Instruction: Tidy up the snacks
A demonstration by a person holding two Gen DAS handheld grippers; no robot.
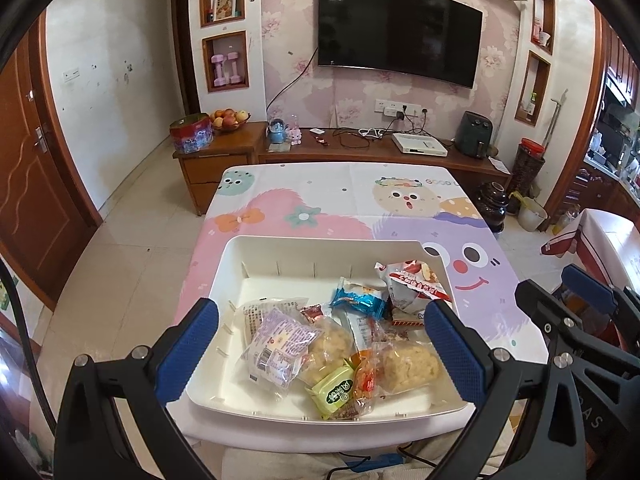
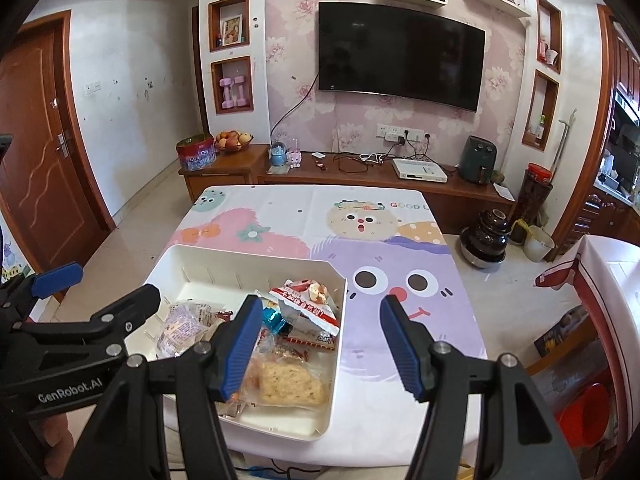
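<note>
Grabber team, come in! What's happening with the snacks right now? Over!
Left gripper open, above the white bin. Right gripper open, holding nothing. Snacks piled in the bin's near end. Nothing blocking.

In the right wrist view the right gripper's (image 2: 316,344) left finger (image 2: 238,350) covers part of the snack pile in the white bin (image 2: 332,364); the desk's (image 2: 400,420) near edge is hidden behind both arms; wrapper print (image 1: 340,390) is too small to read.
</note>
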